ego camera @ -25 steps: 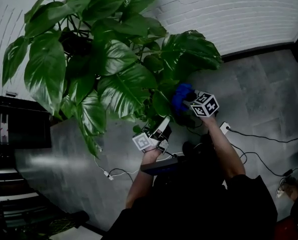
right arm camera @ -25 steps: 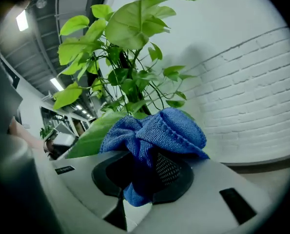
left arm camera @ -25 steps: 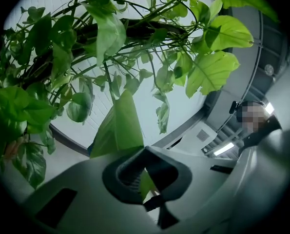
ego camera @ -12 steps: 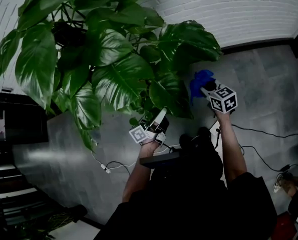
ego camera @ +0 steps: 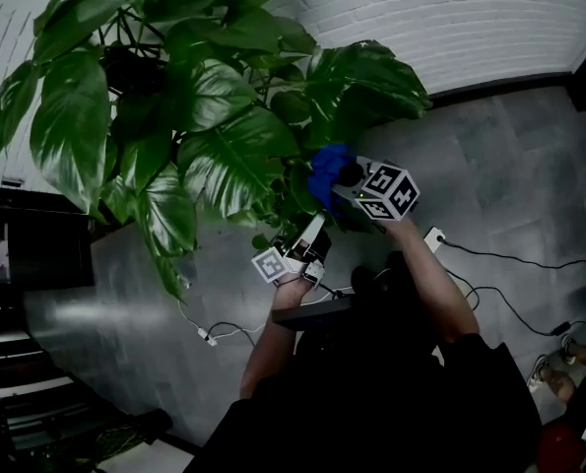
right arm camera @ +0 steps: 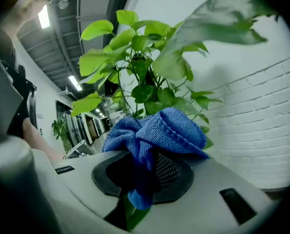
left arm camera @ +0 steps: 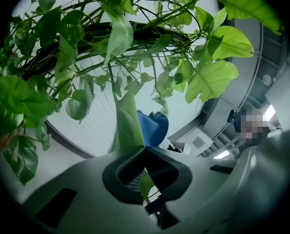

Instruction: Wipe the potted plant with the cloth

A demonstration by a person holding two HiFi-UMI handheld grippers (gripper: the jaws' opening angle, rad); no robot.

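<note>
Holding a leaf (left arm camera: 126, 126) of the potted plant (ego camera: 204, 116), your left gripper (left arm camera: 135, 174) has its jaws clenched on the leaf's lower end. The pale blade stands straight up out of them. Your right gripper (right arm camera: 147, 177) grasps the blue cloth (right arm camera: 157, 130), which bunches up over its jaws. A strip of green leaf shows just under the cloth, in the slot between them.

Head view only: you see both grippers at once. The left gripper (ego camera: 315, 236) sits low under the foliage and the right gripper (ego camera: 352, 180) is above it, to its right. The cloth (ego camera: 329, 170) lies against the lower leaves on the plant's right side. Cables (ego camera: 509, 289) trail over the grey floor (ego camera: 529, 156).

Left gripper view only: the cloth (left arm camera: 154, 126) shows just behind the held leaf, seen from below.

Gripper views only: ceiling lights (right arm camera: 44, 16) overhead.

Print: black-and-white square markers on each gripper's cube (ego camera: 386, 190). They are patterns, not readable words.
</note>
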